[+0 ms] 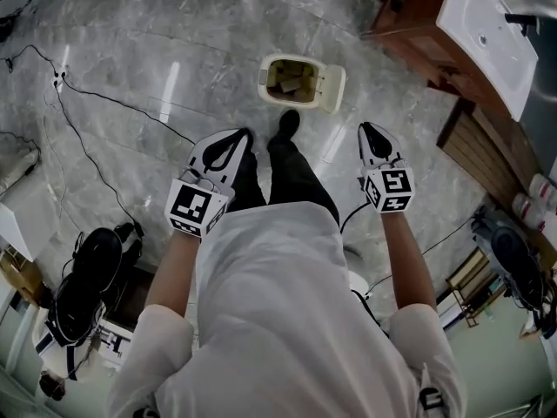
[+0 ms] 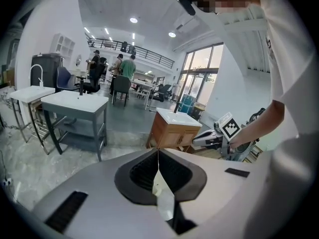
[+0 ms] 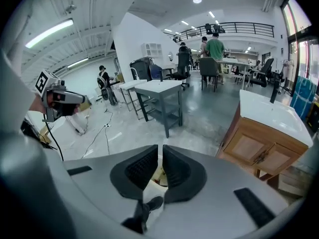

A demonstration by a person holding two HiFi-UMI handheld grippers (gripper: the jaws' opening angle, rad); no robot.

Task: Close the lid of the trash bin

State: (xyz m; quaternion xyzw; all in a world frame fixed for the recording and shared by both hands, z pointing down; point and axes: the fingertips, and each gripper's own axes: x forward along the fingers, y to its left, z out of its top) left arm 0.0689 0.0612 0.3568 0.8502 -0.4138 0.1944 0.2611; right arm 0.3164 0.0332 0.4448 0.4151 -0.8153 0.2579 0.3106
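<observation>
A small cream trash bin stands on the marble floor ahead of me, its lid swung open to the right and rubbish showing inside. My left gripper hangs left of my leg, short of the bin, its jaws shut and empty. My right gripper is held right of the bin, also short of it, shut with nothing in it. A black shoe stands just in front of the bin. In the right gripper view the bin shows in the slit under the closed jaws, above the shoe.
A wooden cabinet with a white sink top stands at the far right. Cables trail over the floor at the left. A black bag lies at the lower left. A grey table and people are farther back in the hall.
</observation>
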